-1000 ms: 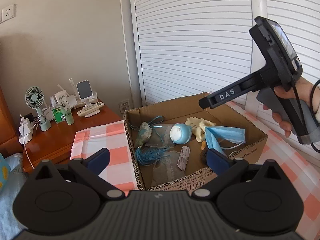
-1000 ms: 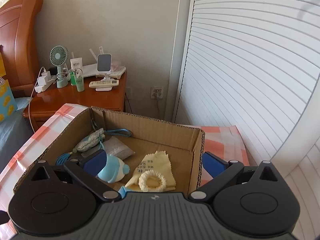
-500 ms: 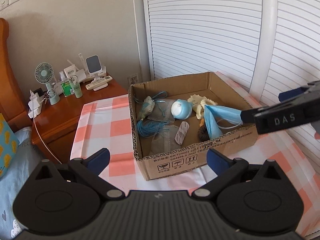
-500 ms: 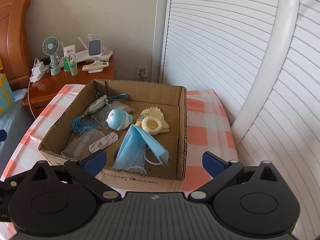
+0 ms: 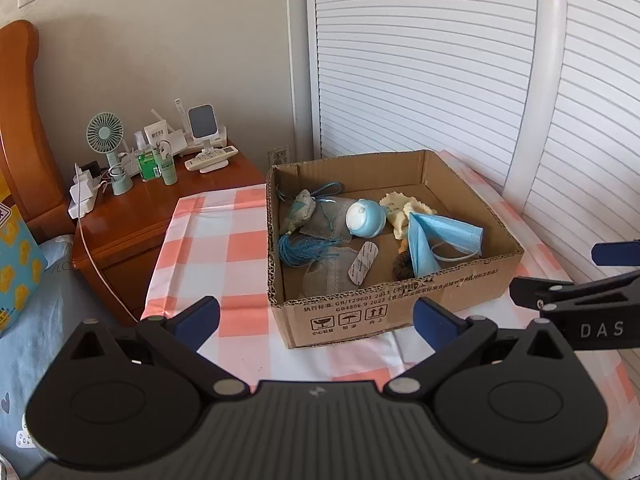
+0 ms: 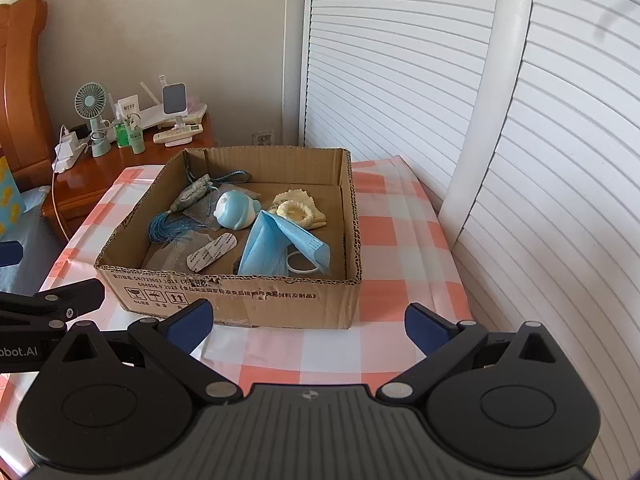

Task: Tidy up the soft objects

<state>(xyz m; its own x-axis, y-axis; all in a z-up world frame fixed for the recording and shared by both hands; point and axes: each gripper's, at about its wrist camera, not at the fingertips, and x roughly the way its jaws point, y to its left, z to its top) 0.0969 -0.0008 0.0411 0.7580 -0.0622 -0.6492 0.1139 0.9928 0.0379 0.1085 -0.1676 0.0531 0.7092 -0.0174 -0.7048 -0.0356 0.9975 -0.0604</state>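
Hovering short of cardboard box (image 6: 240,300) on checked tablecloth (image 6: 404,240); your left gripper (image 5: 316,316) and right gripper (image 6: 308,318) both spread wide, holding nothing; blue face mask (image 6: 276,248) lies tented at box's near right corner; likely light, limp, easily crumpled; pinch folded ridge, not thin ear loop; round blue plush (image 6: 236,210) sits mid-box.

"DAS" on right gripper (image 5: 612,256) body; "bot.AI" on left gripper (image 6: 8,252) body; "GB/T29601 2013" on cardboard box (image 5: 400,308) front.
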